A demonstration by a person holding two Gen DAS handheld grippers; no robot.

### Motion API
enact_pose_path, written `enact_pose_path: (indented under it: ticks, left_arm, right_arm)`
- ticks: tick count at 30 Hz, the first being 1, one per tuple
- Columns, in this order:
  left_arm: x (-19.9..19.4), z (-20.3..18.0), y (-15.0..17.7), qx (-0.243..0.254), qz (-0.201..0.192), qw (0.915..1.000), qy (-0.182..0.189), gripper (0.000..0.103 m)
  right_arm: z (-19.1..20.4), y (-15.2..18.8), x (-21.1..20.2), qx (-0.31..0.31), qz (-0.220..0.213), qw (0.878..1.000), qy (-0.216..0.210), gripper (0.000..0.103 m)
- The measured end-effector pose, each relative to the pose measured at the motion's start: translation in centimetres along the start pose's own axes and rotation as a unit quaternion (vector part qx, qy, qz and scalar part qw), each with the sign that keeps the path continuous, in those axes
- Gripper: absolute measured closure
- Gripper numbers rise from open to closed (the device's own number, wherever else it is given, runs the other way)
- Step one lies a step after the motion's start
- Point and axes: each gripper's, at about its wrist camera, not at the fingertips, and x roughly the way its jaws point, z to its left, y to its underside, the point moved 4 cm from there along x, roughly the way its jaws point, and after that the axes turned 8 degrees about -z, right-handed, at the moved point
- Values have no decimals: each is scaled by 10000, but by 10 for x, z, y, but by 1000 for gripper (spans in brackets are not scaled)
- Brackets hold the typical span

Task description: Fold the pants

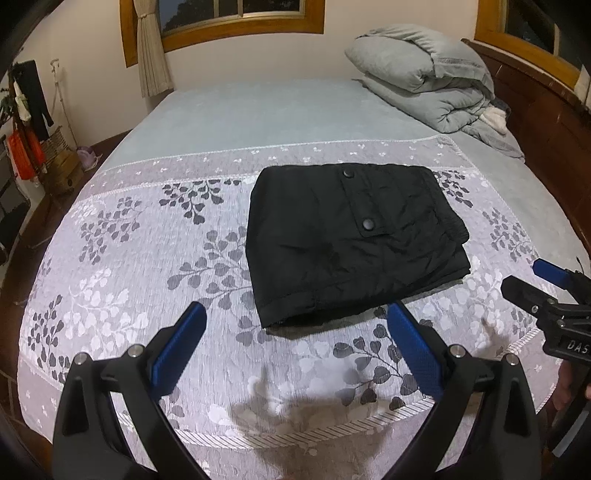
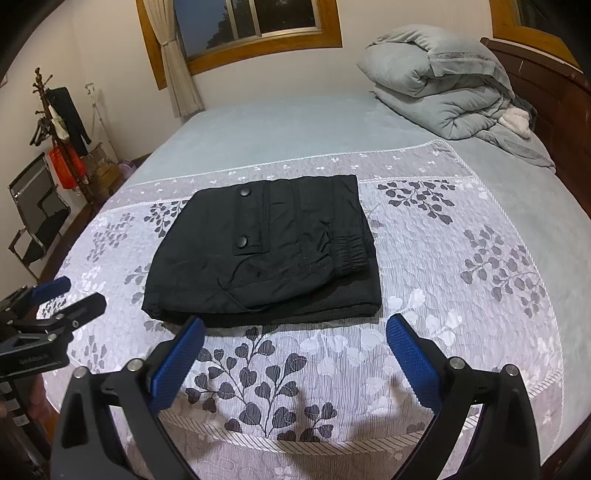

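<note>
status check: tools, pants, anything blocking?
Left tool open, empty. Right tool open, empty. Pants folded into a compact stack on the bedspread, both tools clear of them. Nothing in the way.

a home bedroom, likely: bed (image 2: 258, 125), folded duvet (image 2: 436, 85), curtained window (image 2: 255, 22).

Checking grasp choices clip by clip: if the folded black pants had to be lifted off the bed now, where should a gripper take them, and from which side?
Probably the near edge of the folded black pants, approached low from the bed's foot. The layers stack there and both open grippers, left gripper and right gripper, already face it. The elastic waistband sits bunched on top, so it would likely peel away alone.
</note>
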Motion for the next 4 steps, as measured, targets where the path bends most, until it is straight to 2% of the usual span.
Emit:
enact_pose_path:
  ticks: [4]
  left_arm:
    - [0,0,1,-34,-1,10000,60,5]
  right_arm:
    - [-1,1,0,30,7,10000,-5,4]
